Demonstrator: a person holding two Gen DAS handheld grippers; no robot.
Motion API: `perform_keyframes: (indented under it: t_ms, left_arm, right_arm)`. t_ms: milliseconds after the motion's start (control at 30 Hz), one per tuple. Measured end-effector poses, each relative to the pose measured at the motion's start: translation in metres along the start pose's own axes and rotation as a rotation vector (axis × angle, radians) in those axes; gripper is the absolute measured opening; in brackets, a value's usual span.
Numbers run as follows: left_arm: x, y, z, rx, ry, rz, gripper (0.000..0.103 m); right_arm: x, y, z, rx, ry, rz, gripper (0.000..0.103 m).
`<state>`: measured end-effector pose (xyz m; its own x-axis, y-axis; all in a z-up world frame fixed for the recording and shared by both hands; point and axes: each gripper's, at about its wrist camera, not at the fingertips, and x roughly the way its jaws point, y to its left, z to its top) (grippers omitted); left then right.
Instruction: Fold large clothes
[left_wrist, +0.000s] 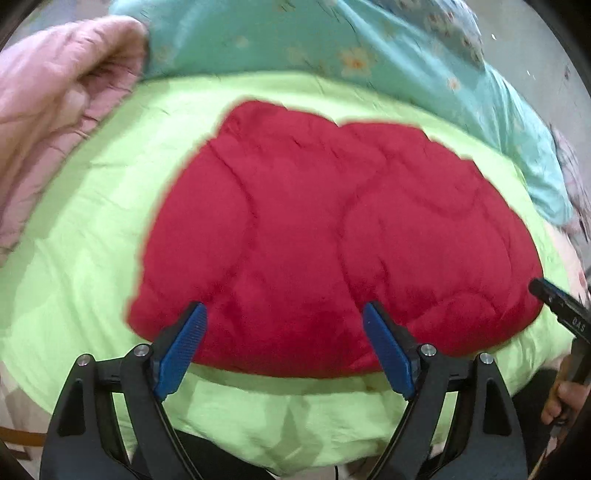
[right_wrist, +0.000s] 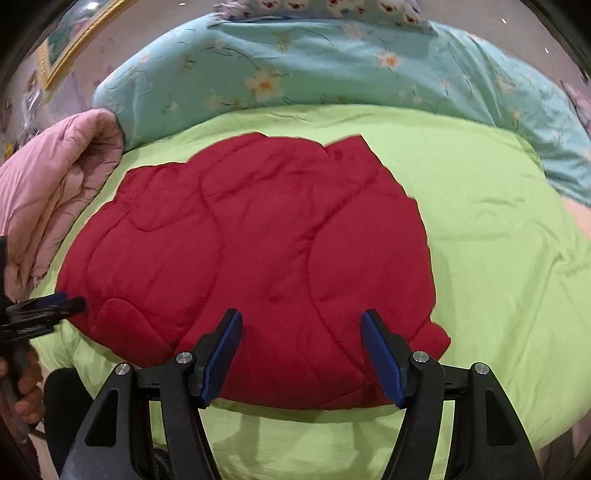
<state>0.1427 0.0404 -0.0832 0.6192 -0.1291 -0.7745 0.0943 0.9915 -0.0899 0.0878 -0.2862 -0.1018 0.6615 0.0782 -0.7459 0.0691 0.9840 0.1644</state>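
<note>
While both tools hover spread wide and empty at the near edge, left tool (left_wrist: 282, 347) and right tool (right_wrist: 301, 354), the padded red quilted garment (right_wrist: 258, 258) lies on the lime-green bed sheet (right_wrist: 498, 258), seemingly already folded compact; little appears left; beyond sits a floral teal duvet (right_wrist: 314, 66).

bed with lime-green sheet (right_wrist: 491, 236), teal floral duvet (right_wrist: 332, 62) bunched along its far edge, pink quilted blanket (right_wrist: 48, 184) heaped left of the duvet, yellow-framed picture (right_wrist: 70, 48) on wall above the blanket

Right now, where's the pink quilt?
The pink quilt is bunched at the far left in both views, beside the red jacket and the teal floral duvet.
</note>
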Motion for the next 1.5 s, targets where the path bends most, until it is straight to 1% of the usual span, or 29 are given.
perform_keyframes:
  t_ms: [33,67,133,200,267,367,433,500,567,667,800,867,933,1000,1067,1100,1167,1233,1267,1300,1333,1367,1400,1433,1467,1500]
  left_arm:
    - [-0.002,0.009,0.003,-0.024,-0.012,0.015,0.087]
    - [0.002,0.017,0.005,-0.042,-0.002,0.021,0.087]
    - [0.019,0.032,0.004,-0.077,0.047,0.033,0.086]
    - [0.031,0.039,-0.002,-0.098,0.082,0.011,0.087]
    - [0.038,0.041,-0.008,-0.109,0.094,0.000,0.087]
    - [0.045,0.040,-0.012,-0.108,0.108,0.008,0.091]
    - [0.051,0.047,-0.012,-0.136,0.121,-0.001,0.099]
    - [0.057,0.054,-0.015,-0.171,0.134,-0.020,0.103]
    - [0.056,0.056,-0.020,-0.183,0.137,-0.028,0.103]
    - [0.050,0.054,-0.021,-0.180,0.126,-0.018,0.103]
    - [0.032,0.052,-0.021,-0.174,0.093,-0.013,0.102]
    - [0.024,0.049,-0.018,-0.154,0.074,0.012,0.102]
    - [0.014,0.049,-0.017,-0.137,0.047,0.042,0.102]
    - [0.003,0.051,-0.015,-0.136,0.015,0.053,0.102]
    - [-0.011,0.052,-0.012,-0.139,-0.035,0.058,0.102]
    - [-0.016,0.051,-0.008,-0.137,-0.058,0.053,0.102]
    - [-0.020,0.044,0.002,-0.109,-0.083,0.008,0.102]
    - [-0.014,0.035,0.013,-0.077,-0.096,-0.026,0.102]
    - [-0.007,0.029,0.019,-0.049,-0.090,-0.046,0.102]
    - [0.001,0.024,0.024,-0.029,-0.081,-0.053,0.101]
    - [0.011,0.020,0.031,-0.014,-0.055,-0.061,0.101]
    - [0.026,0.017,0.038,0.000,-0.004,-0.078,0.100]
    - [0.039,0.017,0.044,-0.003,0.035,-0.066,0.094]
    - [0.054,0.019,0.049,-0.010,0.081,-0.039,0.092]
    - [0.069,0.021,0.055,-0.013,0.122,-0.026,0.092]
    - [0.076,0.022,0.058,-0.017,0.130,-0.024,0.092]
  right_arm:
    - [-0.001,-0.002,0.001,0.003,-0.009,-0.002,0.068]
    - [-0.002,-0.003,0.002,0.000,-0.014,-0.015,0.068]
    - [0.002,-0.006,0.004,0.005,-0.003,-0.011,0.068]
    - [0.010,-0.008,0.004,0.000,0.015,-0.012,0.068]
    - [0.020,-0.009,0.002,-0.004,0.046,-0.012,0.068]
    - [0.038,-0.011,0.002,-0.006,0.088,-0.003,0.070]
    - [0.052,-0.022,0.006,0.039,0.106,0.042,0.072]
    - [0.060,-0.031,0.008,0.077,0.111,0.078,0.075]
    - [0.060,-0.029,0.010,0.060,0.108,0.065,0.076]
    - [0.050,-0.026,0.010,0.036,0.086,0.048,0.076]
    - [0.015,-0.025,0.006,0.049,0.011,0.040,0.076]
    - [0.000,-0.023,0.006,0.028,-0.016,0.033,0.076]
    - [-0.013,-0.020,0.004,0.014,-0.033,0.034,0.076]
    - [-0.025,-0.016,0.001,0.006,-0.049,0.042,0.076]
    - [-0.029,-0.011,0.001,-0.006,-0.060,0.063,0.076]
    - [-0.032,-0.006,0.004,-0.024,-0.075,0.080,0.076]
    - [-0.027,0.002,0.013,-0.058,-0.083,0.085,0.076]
    - [-0.009,0.005,0.030,-0.039,-0.056,0.130,0.076]
    - [0.006,0.006,0.039,-0.021,-0.019,0.156,0.076]
    - [0.027,0.007,0.050,-0.003,0.026,0.151,0.076]
    - [0.041,0.008,0.056,0.002,0.048,0.136,0.076]
    - [0.053,0.010,0.060,-0.003,0.070,0.128,0.076]
    - [0.067,0.012,0.065,-0.017,0.095,0.107,0.077]
    - [0.077,0.014,0.071,-0.028,0.103,0.072,0.077]
    - [0.083,0.016,0.075,-0.038,0.107,0.053,0.080]
    - [0.087,0.018,0.079,-0.048,0.117,0.039,0.080]
